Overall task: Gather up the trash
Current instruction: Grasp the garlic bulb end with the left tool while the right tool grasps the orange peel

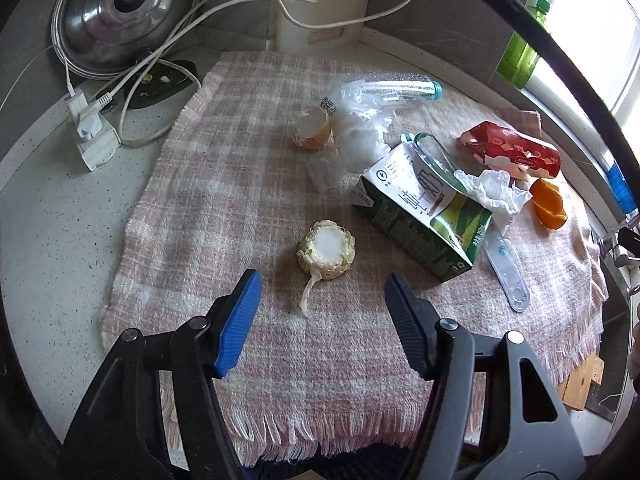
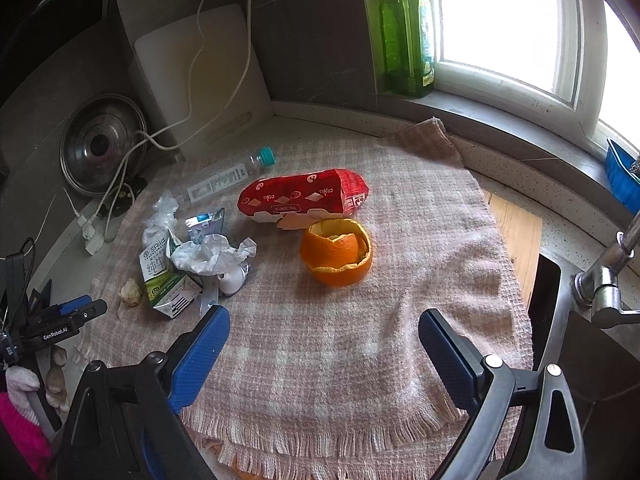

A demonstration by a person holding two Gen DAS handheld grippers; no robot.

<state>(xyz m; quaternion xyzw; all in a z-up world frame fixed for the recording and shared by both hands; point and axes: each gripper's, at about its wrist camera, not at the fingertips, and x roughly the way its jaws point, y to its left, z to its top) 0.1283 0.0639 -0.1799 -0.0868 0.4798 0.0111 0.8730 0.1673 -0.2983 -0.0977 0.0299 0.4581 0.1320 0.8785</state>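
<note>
Trash lies on a pink checked cloth (image 1: 240, 184). My left gripper (image 1: 322, 292) is open and empty, just short of a corn cob piece (image 1: 326, 250). Beyond lie a green milk carton (image 1: 424, 216), crumpled tissue (image 1: 496, 192), an eggshell (image 1: 314, 128), a plastic bag (image 1: 360, 136), a clear bottle (image 1: 400, 88), a red wrapper (image 1: 512, 148) and orange peel (image 1: 548, 204). My right gripper (image 2: 324, 332) is open and empty, a short way before the orange peel (image 2: 336, 252). The red wrapper (image 2: 304, 196) lies behind it; the carton (image 2: 168, 280) and tissue (image 2: 212, 256) lie to the left.
A pot lid (image 1: 120, 12), white cables and a power strip (image 1: 94, 136) sit at the back left. A green soap bottle (image 2: 406, 40) stands on the window sill. A sink with a tap (image 2: 608, 280) is at the right. A white board (image 2: 200, 80) leans on the wall.
</note>
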